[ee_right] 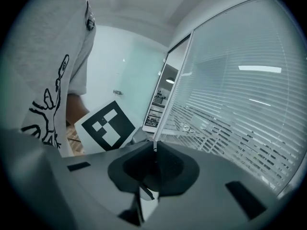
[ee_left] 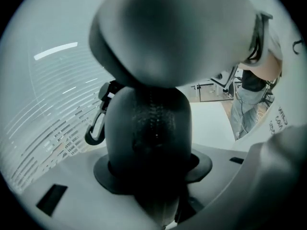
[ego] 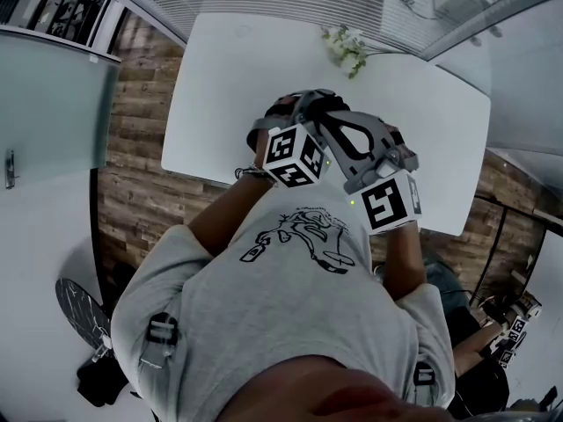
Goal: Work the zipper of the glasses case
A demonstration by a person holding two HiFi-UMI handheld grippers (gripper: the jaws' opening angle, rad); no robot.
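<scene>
glasses case [ee_left: 148,128]: dark, rounded, upright, clamped between the fingers [ee_left: 199,164] of your left gripper [ee_left: 153,169]. you hold it in the air in front of your chest, above the white worktop [ego: 220,69], not resting on it.

- zipper teeth [ee_left: 152,111] run down the middle of the side facing the left gripper view's camera.
- a carabiner clip [ee_left: 96,128] hangs at the case's left side.
- a big blurred dark mass [ee_left: 168,32] sits right over the case and fills the top of the left gripper view; can't tell what it is.
- right gripper [ee_right: 154,150]: fingers [ee_right: 180,169] drawn in to a narrow slit, a thin pale sliver at the tips; can't tell whether it is part of the zipper.

around you: a small plant [ego: 347,49] at the worktop's far edge, wood floor [ego: 141,121] on the near side, window blinds [ee_right: 240,104].

view differences:
- the head view shows both grippers crowded together and the marker cube [ego: 295,156] facing up, but they screen the case.
- only the left gripper view shows the case, the clip, and another person [ee_left: 249,95] standing off to the right.
- the right gripper view shows no case; it looks past its tips at a marker face [ee_right: 108,126] and your grey shirt [ee_right: 53,80].
</scene>
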